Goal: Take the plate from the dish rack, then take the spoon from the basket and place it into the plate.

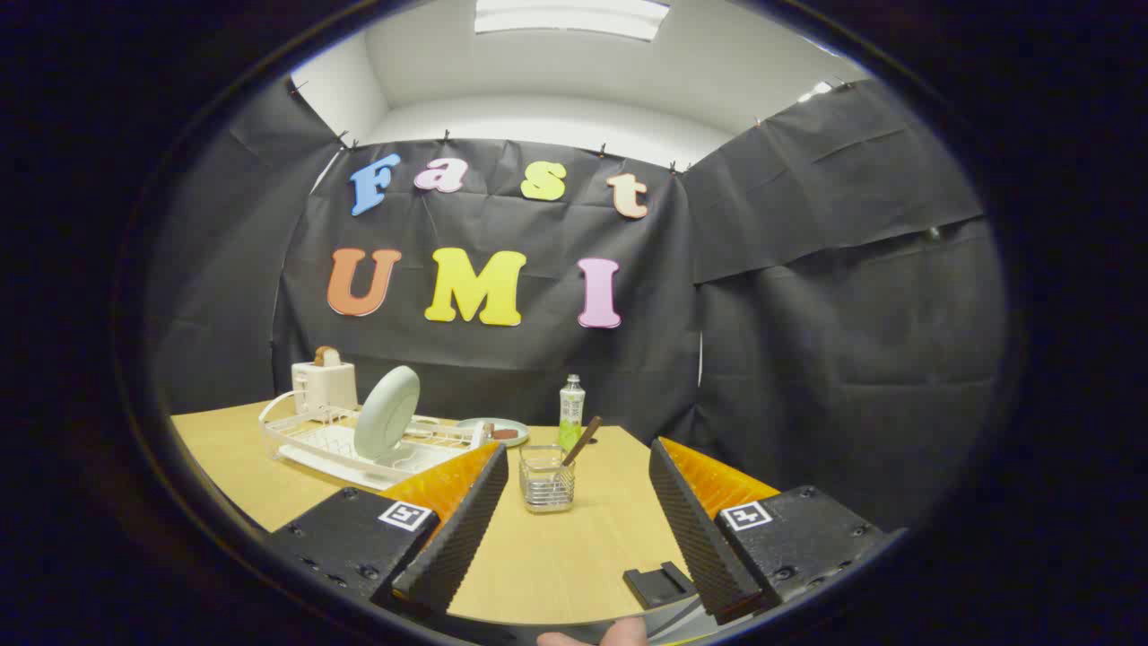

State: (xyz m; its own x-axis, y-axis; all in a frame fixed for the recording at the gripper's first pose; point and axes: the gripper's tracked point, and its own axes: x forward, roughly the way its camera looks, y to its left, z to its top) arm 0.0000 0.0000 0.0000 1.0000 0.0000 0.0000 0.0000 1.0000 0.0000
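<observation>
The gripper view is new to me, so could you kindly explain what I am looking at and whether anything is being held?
The camera rides on a handheld gripper and looks forward along its two fingers, the ridged wedges at the bottom. A person carries it; there is no robot arm. The fingers stand wide apart and hold nothing.

Ahead lies a wooden table. Between the fingers and just beyond them stands a small basket with a spoon leaning in it. Further back, left of the basket, a white dish rack holds a pale plate on edge, with a toaster behind it. A second plate and a bottle stand behind the basket.
</observation>
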